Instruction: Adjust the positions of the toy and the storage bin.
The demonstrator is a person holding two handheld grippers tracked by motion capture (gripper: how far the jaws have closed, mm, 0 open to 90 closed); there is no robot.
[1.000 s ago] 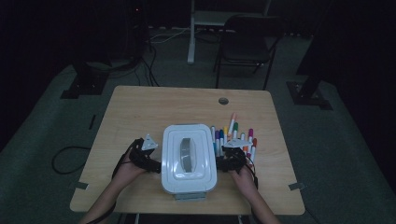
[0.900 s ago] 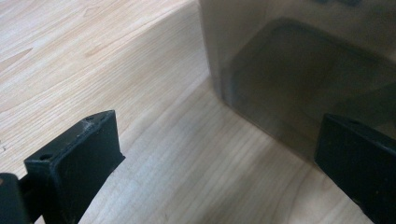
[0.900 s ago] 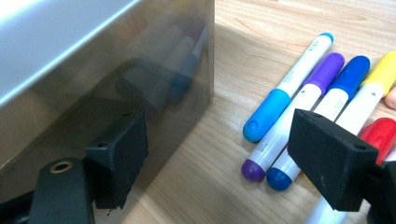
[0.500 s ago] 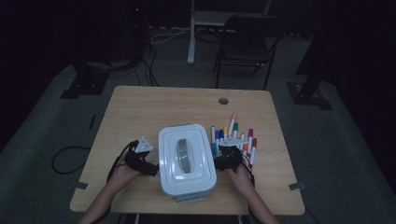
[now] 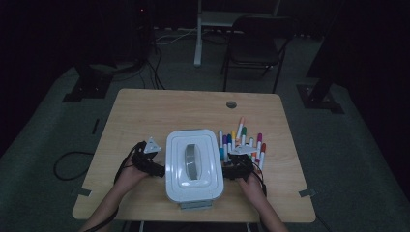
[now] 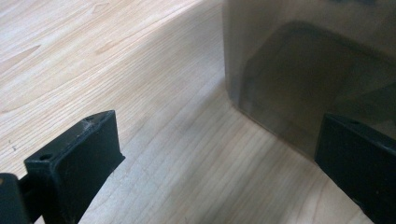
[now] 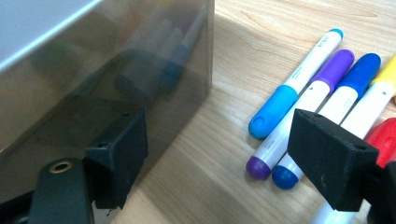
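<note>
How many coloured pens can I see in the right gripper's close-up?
5, side by side right of the box: light blue pen, purple pen, dark blue pen, yellow pen, red pen at the edge. More may hide behind the jaw.

A wooden bench stands in a dim room; near its front edge sits a white-lidded box with a grey handle along the lid's middle; the left tongs sit just beside the box's left wall, a forearm running down to the bottom edge; the right tongs sit just beside its right wall; whether either touches the box cannot be told; a cluster of coloured markers lies right of the box, fanned away from the person; a round hole marks the bench's far side; beyond stands a dark chair; cables trail over the floor.
</note>
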